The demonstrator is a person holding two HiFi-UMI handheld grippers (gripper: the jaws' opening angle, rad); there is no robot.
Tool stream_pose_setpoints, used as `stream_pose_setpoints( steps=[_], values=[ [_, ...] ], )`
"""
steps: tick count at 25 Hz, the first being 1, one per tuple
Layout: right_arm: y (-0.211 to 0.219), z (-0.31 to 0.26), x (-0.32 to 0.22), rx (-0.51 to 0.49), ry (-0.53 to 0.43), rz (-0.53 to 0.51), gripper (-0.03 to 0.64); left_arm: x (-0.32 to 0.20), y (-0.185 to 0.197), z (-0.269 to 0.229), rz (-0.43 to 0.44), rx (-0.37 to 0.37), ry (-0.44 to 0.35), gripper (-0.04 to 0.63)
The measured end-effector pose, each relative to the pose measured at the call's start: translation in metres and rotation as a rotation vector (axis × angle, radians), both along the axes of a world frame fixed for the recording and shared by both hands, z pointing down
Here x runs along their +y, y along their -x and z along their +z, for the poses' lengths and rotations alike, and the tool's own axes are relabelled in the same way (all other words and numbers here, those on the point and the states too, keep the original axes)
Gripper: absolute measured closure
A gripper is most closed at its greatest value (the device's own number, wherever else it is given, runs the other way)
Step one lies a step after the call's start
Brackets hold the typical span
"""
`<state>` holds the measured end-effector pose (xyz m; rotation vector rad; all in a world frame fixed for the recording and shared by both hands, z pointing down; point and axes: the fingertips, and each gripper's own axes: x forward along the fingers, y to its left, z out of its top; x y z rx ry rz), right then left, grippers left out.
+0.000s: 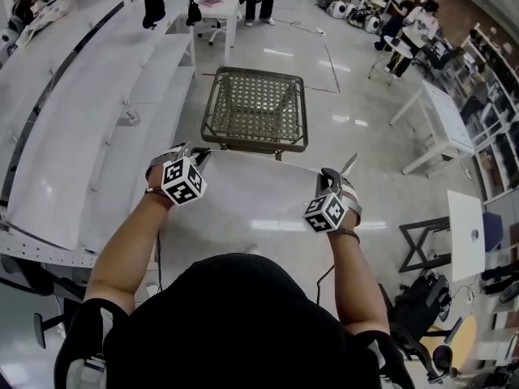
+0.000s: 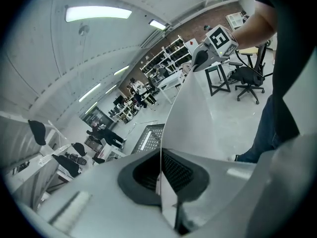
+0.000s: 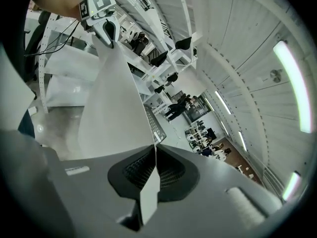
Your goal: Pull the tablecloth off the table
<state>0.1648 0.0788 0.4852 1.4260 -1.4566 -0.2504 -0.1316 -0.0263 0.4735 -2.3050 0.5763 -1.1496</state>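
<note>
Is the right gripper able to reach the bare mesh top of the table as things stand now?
Probably not freely. The right gripper is shut on the white tablecloth, and so is the left gripper; the cloth, stretched between them, hangs before the table. It would likely have to let go first.

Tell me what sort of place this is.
Probably a lab or workshop hall: long white benches, people at desks in the background, and storage shelves along a brick wall.
</note>
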Motion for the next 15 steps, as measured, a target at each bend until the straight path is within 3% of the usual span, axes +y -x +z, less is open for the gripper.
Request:
stream_pose_setpoints(
  steps=[15],
  values=[
    [0.002, -0.016, 0.002, -0.01, -0.032, -0.003, 0.586, -0.001, 0.001, -0.018, 0.002, 0.018, -0.023, 0.592]
  ],
)
